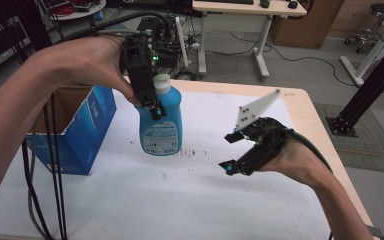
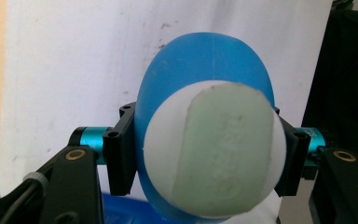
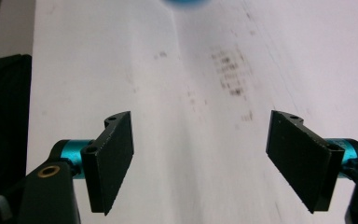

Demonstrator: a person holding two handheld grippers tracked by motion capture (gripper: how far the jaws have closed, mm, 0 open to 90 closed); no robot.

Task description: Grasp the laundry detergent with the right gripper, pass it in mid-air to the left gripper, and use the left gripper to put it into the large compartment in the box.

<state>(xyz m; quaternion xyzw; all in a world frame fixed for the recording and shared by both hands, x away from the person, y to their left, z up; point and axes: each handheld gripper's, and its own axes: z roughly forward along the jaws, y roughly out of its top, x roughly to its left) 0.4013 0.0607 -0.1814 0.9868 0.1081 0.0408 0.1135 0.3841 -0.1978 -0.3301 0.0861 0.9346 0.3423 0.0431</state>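
A blue detergent bottle [image 1: 161, 125] with a white cap [image 2: 214, 149] stands upright over the white sheet, left of the table's middle. My left gripper [image 1: 155, 107] comes down from above and is shut on the bottle's neck, one black jaw on each side of it just under the cap [image 2: 205, 154]. Whether the bottle's base touches the sheet I cannot tell. My right gripper [image 1: 228, 152] hovers to the bottle's right, pointing left, its jaws wide open with nothing between them [image 3: 200, 158]. A blurred blue edge of the bottle [image 3: 186, 2] shows at the top of the right gripper view.
An open blue cardboard box [image 1: 80, 130] stands at the table's left edge, close to the bottle. A white sheet [image 1: 180, 200] covers the wooden table [image 1: 310, 115] and has dark smudges [image 1: 187, 151] near the bottle. Cables hang by the left forearm.
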